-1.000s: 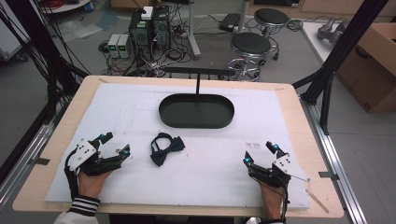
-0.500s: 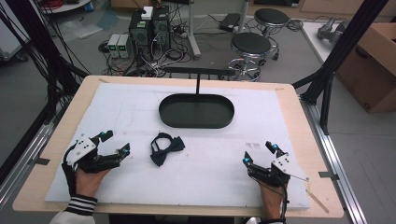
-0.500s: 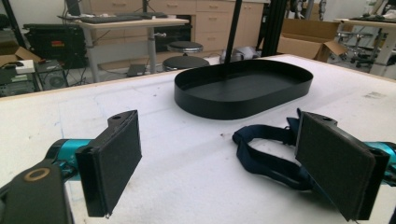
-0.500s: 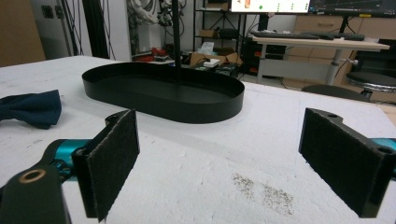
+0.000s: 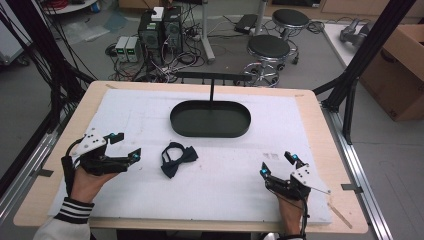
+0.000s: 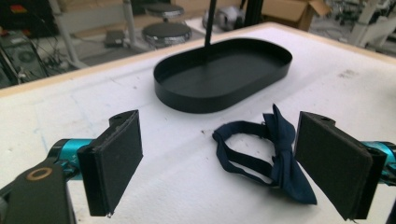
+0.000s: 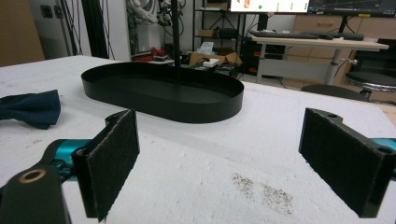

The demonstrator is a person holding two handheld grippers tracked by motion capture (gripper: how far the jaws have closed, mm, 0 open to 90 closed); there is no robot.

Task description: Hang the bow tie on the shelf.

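Ahead of the jaws we see a black oval tray [image 5: 210, 119] on the desk's white sheet [image 5: 300, 125], a thin post [image 5: 212, 90] rising from its far edge. Beyond the desk stand two round stools [image 5: 269, 47], computer boxes [image 5: 160, 27] and a cardboard box [image 5: 400, 70].

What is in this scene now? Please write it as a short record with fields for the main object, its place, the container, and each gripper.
main object: dark navy fabric bow tie with a strap loop
place: flat on the white foam mat, outside the tray
container: black oval metal tray, nothing lying in it
left gripper: fingers open, close beside the bow tie, not touching it
right gripper: fingers open, holding nothing, apart from the bow tie
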